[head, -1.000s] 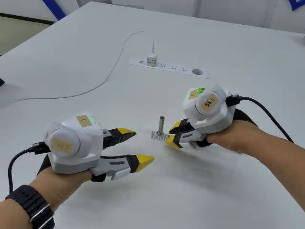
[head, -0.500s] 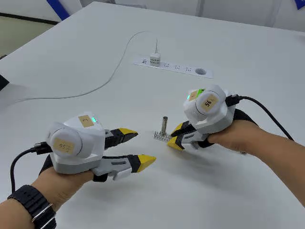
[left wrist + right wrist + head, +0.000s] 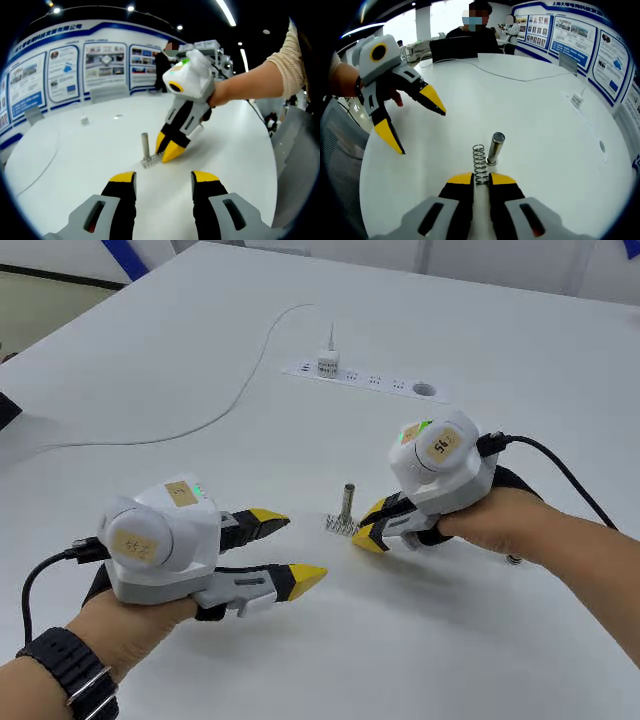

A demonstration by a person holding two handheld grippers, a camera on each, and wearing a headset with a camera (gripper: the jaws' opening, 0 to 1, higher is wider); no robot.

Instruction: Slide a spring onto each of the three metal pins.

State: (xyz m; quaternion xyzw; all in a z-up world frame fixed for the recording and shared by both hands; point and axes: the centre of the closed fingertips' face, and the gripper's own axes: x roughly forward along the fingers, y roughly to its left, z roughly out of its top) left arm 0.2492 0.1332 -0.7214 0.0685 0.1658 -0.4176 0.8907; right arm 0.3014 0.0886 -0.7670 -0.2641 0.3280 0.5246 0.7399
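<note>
Grippers are seen over a white surface (image 3: 150,360) in the head view. The left gripper (image 3: 295,547) is held low at the near left, its jaws spread wide with nothing between them. The right gripper (image 3: 363,530) is angled down toward a metal pin (image 3: 348,498), which is stood upright on the surface. A spring (image 3: 339,526) is pinched at its jaw tips and laid just beside the pin's base. A power strip (image 3: 365,382) is placed farther back.

In the left gripper view, the jaws of the left gripper (image 3: 164,177) are parted and empty. The right gripper (image 3: 168,150), spring (image 3: 150,161) and pin (image 3: 145,144) are seen ahead, apart from them.

In the right gripper view, one end of the spring (image 3: 479,161) is clamped between the nearly closed jaws of the right gripper (image 3: 481,179), and its far end is seen just beside the pin (image 3: 495,146). The left gripper (image 3: 420,130) is seen at the left, jaws apart.
</note>
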